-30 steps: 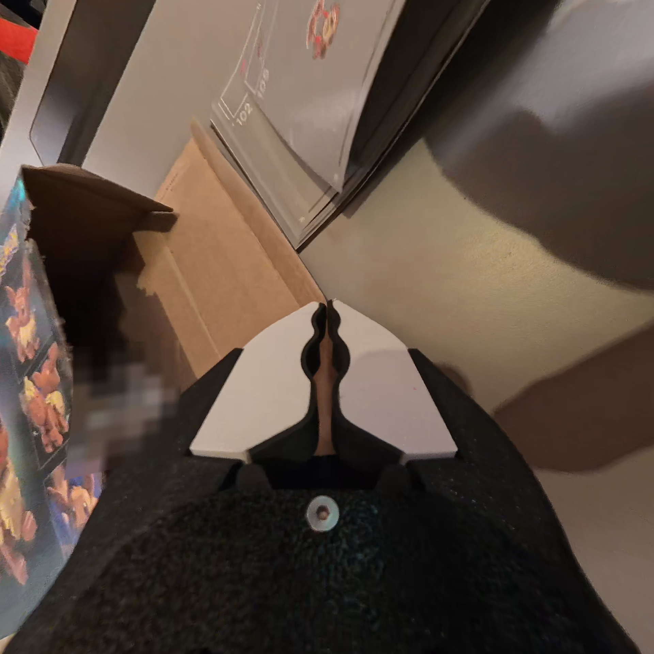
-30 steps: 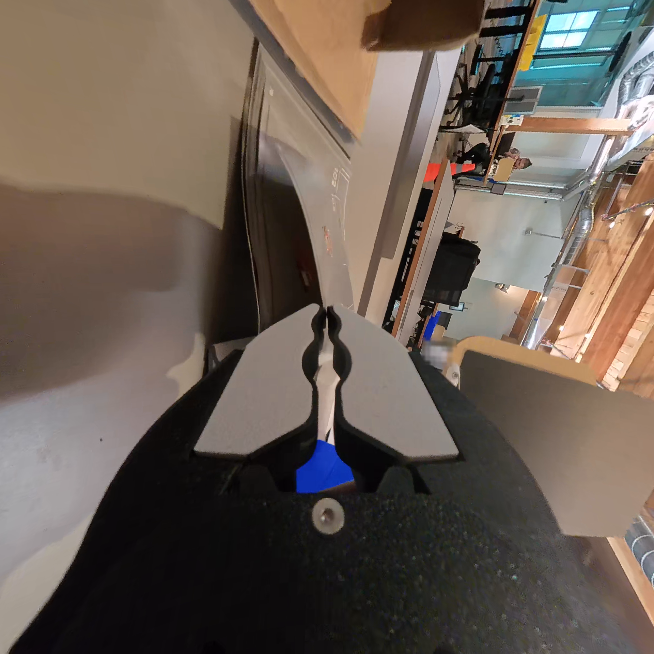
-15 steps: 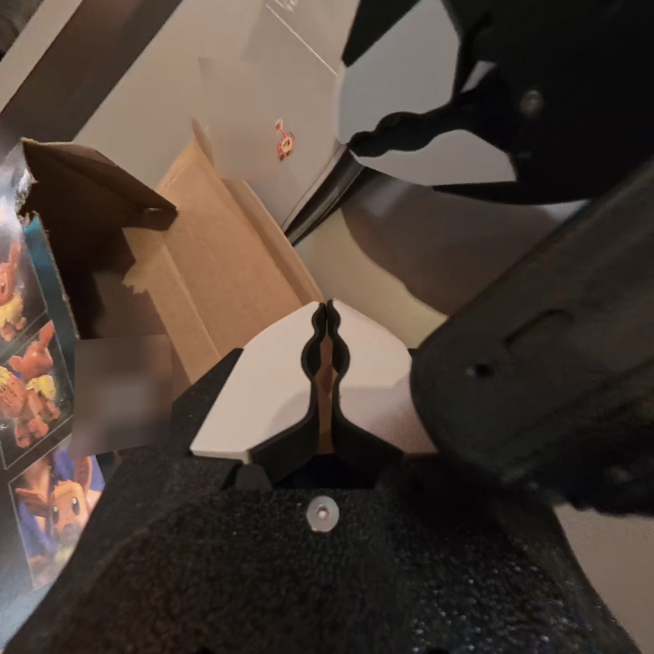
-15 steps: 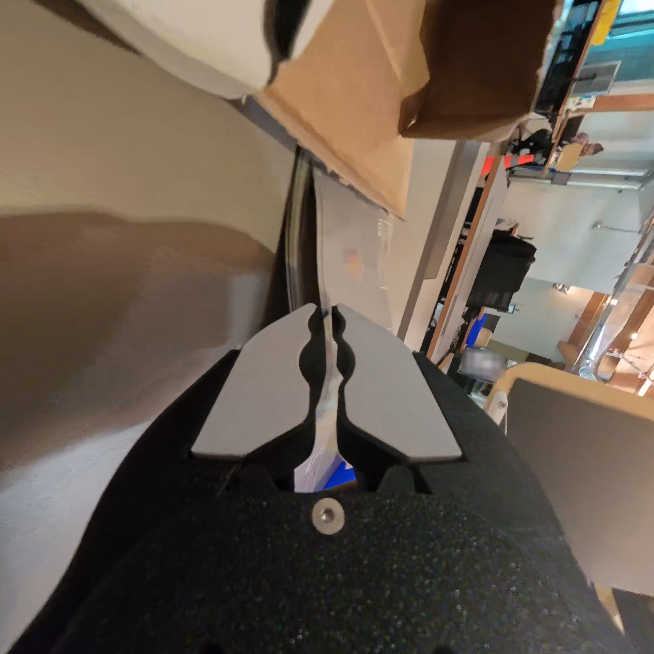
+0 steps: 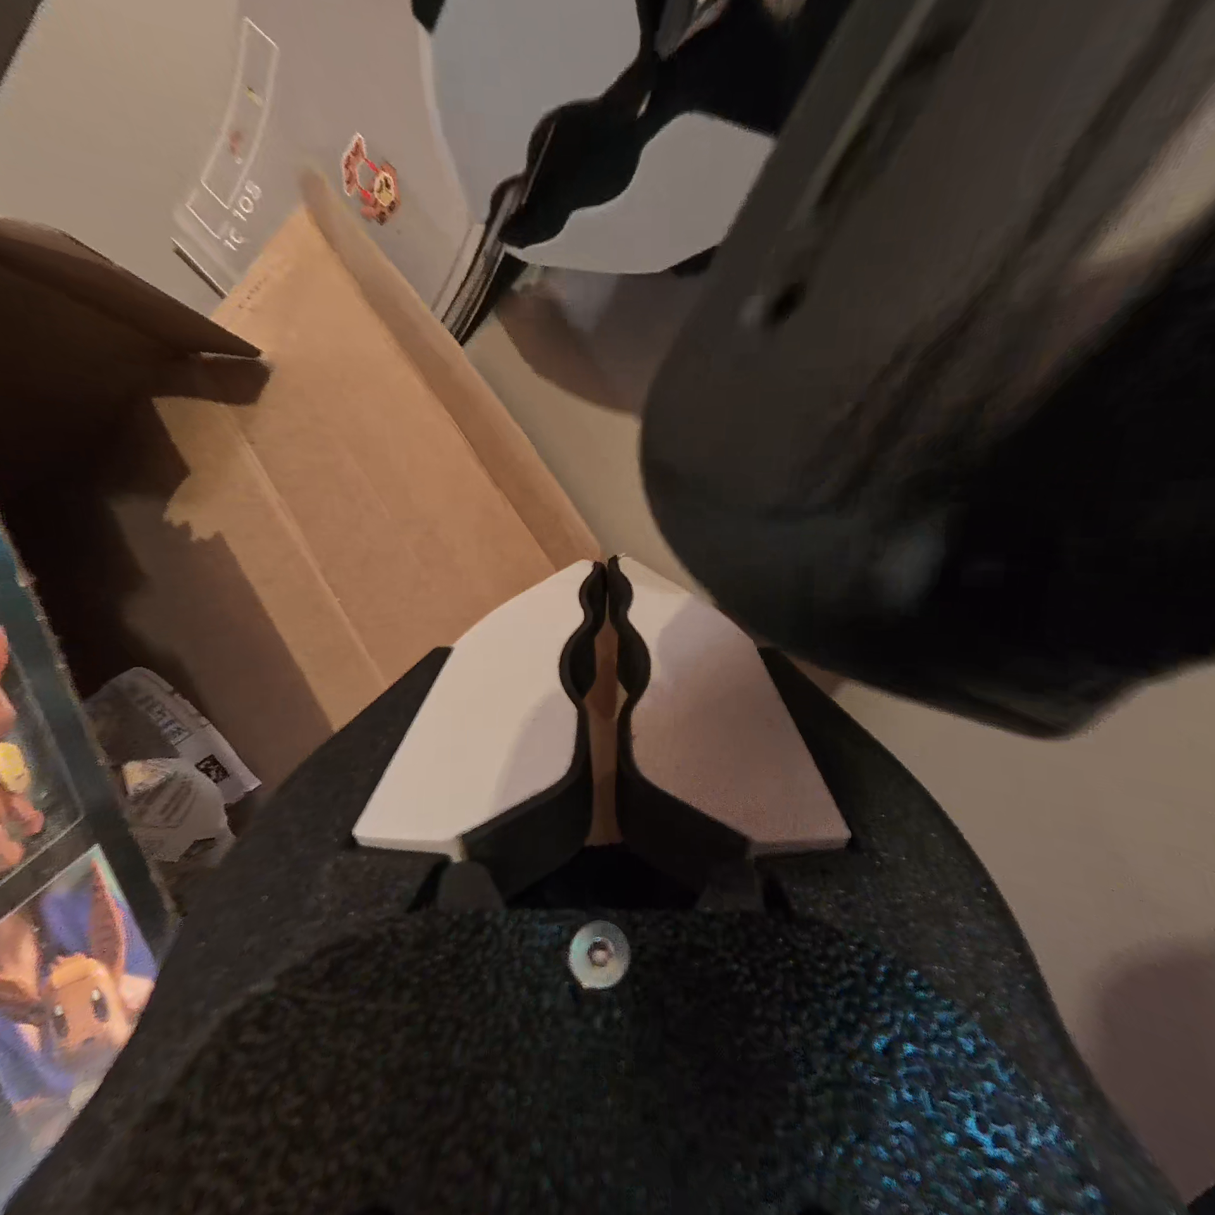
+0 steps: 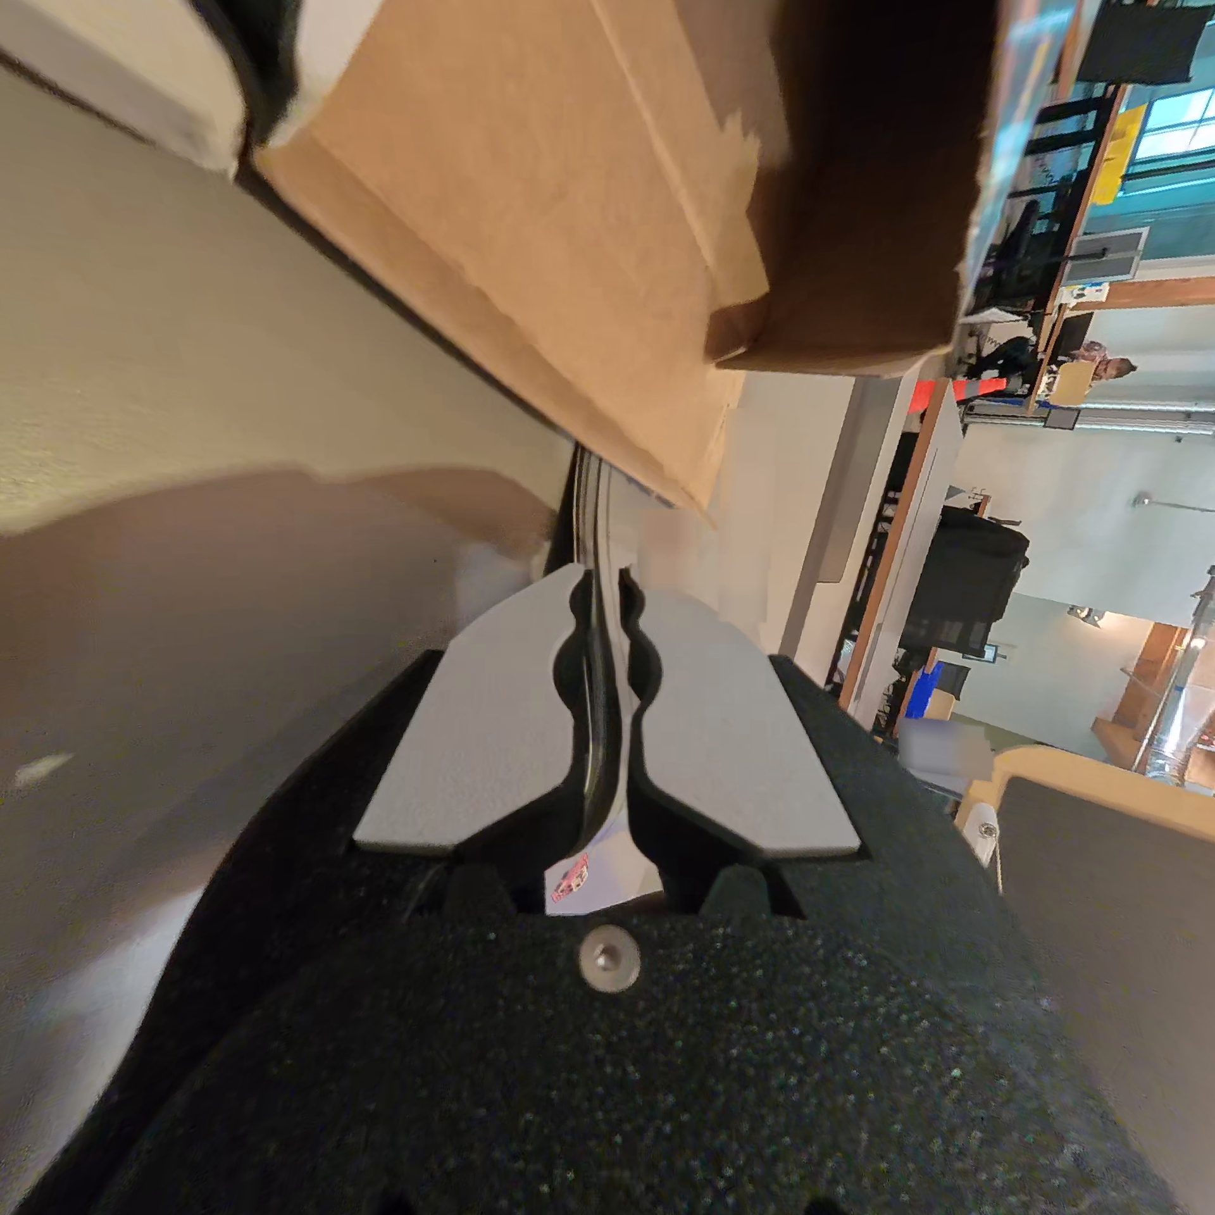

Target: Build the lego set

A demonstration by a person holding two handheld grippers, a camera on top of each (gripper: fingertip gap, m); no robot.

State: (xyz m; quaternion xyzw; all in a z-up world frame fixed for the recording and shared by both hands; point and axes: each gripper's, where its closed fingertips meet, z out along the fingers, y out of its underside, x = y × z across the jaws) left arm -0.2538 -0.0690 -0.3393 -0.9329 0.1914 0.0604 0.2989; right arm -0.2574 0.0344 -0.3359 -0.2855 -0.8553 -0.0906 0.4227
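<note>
My left gripper [image 5: 606,565] is shut on the edge of a brown cardboard box flap [image 5: 368,460]; the cardboard shows between its pads. In the right wrist view the same flap [image 6: 526,230] runs out from the left gripper's white finger [image 6: 164,85]. My right gripper [image 6: 606,575] has its jaws slightly apart around the edge of a thin booklet [image 6: 595,500]. The booklet's sheets run bowed between the pads, down to the jaw base. In the left wrist view the right gripper [image 5: 526,210] sits on the booklet's [image 5: 473,283] edge, above the flap.
The open box has a printed side [image 5: 59,986] and small bags [image 5: 171,776] inside. A clear sheet with a small sticker [image 5: 371,181] lies beyond the flap. All rest on a pale table [image 6: 197,329]. A chair back [image 6: 1085,855] stands at the right. The gap from one gripper's tips to the other's is roughly 10 cm.
The right gripper's pads were shut on one thin sheet; they have parted and slid further over the booklet, so more sheets lie between them. The left gripper stays shut on the flap.
</note>
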